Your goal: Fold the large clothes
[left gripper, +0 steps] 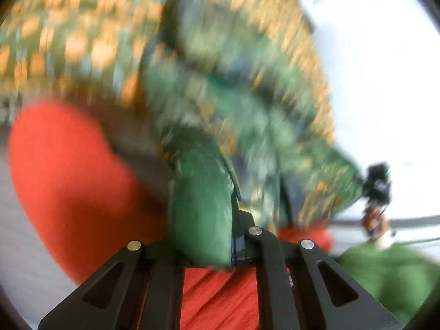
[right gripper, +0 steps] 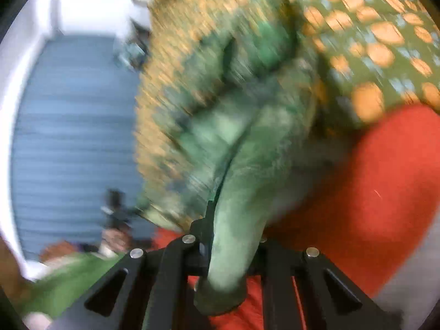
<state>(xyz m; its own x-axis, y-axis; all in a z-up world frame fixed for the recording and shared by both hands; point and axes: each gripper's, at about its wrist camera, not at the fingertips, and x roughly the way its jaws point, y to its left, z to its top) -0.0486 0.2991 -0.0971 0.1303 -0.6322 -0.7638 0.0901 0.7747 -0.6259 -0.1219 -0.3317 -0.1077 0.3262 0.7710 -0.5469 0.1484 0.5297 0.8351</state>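
A large green garment with orange spots (left gripper: 82, 35) fills most of both views, blurred by motion; it also shows in the right wrist view (right gripper: 371, 35). My left gripper (left gripper: 233, 220) is shut on a green edge of the garment (left gripper: 200, 206), which bunches over the jaws. My right gripper (right gripper: 233, 236) is shut on another green edge (right gripper: 236, 220) that hangs down between the jaws. The garment is lifted and stretches away from both grippers. The other gripper (left gripper: 376, 184) shows small at the right in the left wrist view, holding the cloth's far corner.
A red cloth (left gripper: 68, 170) lies below the garment, also in the right wrist view (right gripper: 385, 192). A plain green cloth (left gripper: 390, 272) lies at the lower right, and shows in the right wrist view (right gripper: 68, 277). A blue-grey slatted surface (right gripper: 74, 137) is on the left.
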